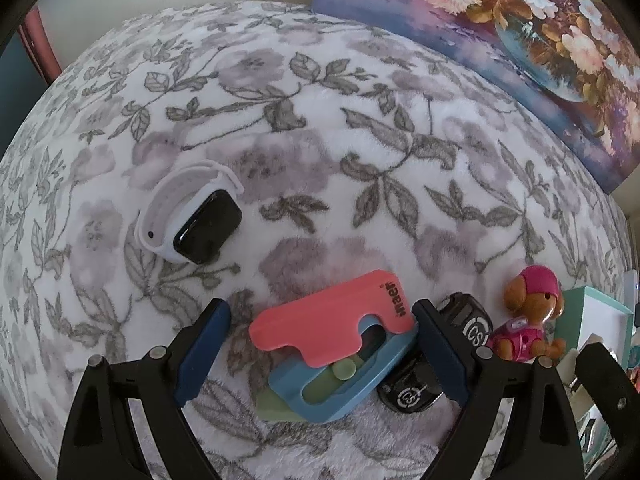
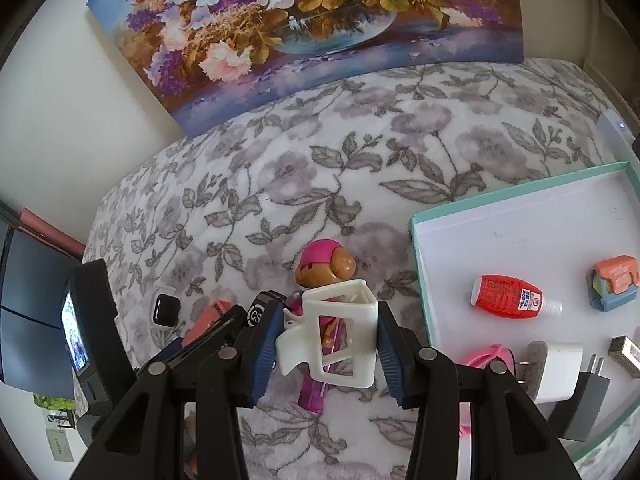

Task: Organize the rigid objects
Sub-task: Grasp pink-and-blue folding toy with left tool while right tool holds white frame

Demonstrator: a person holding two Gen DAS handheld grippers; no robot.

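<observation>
While the left gripper (image 1: 322, 350) hangs over the flowered blanket (image 1: 320, 140) with its jaws spread wide, a stacked plastic piece — the pink, blue and green toy (image 1: 334, 344) — lies between its blue pads (image 1: 204, 354) without either pad pressing on it. To the left of that, well apart, a smartwatch (image 1: 192, 216) with a white strap and dark face rests on the blanket. Just right of the pink, blue and green toy, partly behind the right-hand pad, lie two black pieces marked "CS" (image 1: 472, 324); further right stands a toy puppy (image 1: 530, 312) in a pink cap. A flower painting (image 1: 500, 40) leans against the wall behind.

From the right wrist camera, a phone on a stand (image 2: 80, 332) shows at the far left. The right gripper (image 2: 326, 336) is clenched on a white hair claw clip (image 2: 332, 336) — both pads press its sides, and it is held above the toy puppy. To the right sits a teal-rimmed tray (image 2: 420, 280) holding a red-labelled bottle (image 2: 508, 294), a second pink-and-blue stacked piece (image 2: 612, 284), a white charger plug (image 2: 556, 368), a dark adapter (image 2: 584, 400), a pink item (image 2: 484, 356) only partly in view, and a small box (image 2: 626, 356).
</observation>
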